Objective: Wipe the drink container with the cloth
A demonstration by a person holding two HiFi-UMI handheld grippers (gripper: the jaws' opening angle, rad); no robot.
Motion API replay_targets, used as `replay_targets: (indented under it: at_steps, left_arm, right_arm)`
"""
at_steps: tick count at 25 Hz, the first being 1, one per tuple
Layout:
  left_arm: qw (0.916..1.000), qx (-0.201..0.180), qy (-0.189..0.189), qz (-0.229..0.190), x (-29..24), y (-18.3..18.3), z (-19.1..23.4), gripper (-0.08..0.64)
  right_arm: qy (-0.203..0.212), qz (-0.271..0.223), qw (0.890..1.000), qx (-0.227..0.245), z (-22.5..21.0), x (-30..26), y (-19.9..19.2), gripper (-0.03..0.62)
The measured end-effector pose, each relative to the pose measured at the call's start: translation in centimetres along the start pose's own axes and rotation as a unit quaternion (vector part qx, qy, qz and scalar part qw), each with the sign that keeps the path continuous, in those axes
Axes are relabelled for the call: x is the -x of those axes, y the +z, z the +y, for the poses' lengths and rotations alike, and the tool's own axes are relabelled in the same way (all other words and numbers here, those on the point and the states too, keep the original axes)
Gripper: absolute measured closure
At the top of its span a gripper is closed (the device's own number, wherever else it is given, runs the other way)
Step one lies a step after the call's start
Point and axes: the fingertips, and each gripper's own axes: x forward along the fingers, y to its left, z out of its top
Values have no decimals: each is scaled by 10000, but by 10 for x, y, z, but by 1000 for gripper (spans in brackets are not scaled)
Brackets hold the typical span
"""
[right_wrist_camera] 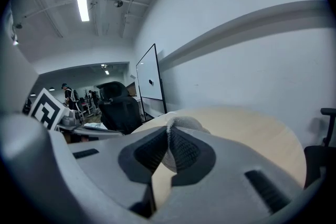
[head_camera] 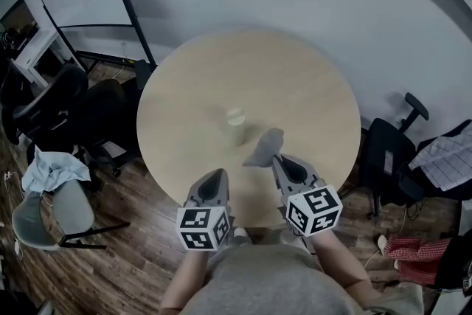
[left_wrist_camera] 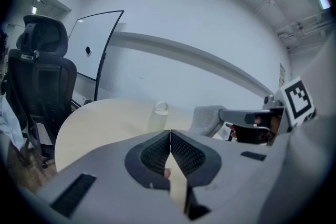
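While the right tongs point(head_camera: 280, 160) grip one end of the grey cloth point(head_camera: 264, 147), the left tongs point(left_wrist_camera: 169, 135) are closed together on nothing.
The drink container point(head_camera: 235, 126) stands upright near the middle of the round counter point(head_camera: 310, 85), close to the cloth, apart from both tongs.

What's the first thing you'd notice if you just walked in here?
A big round table fills the middle, with one pale drink container standing near its centre. Nearer the person, the right gripper pinches a grey cloth, while the left gripper is shut on nothing beside it.
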Motion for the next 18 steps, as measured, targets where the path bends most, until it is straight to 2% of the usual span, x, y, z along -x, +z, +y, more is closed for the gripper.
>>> replay_targets:
  at_steps: [7, 18]
  left_arm:
    - [9999, 119, -11, 38, -5, 1, 20, 557]
    - [9994, 252, 233, 71, -18, -1, 40, 557]
  right_arm:
    - [52, 250, 9994, 224, -13, -48, 5, 584]
    - [219, 672, 9962, 517, -32, -105, -7, 584]
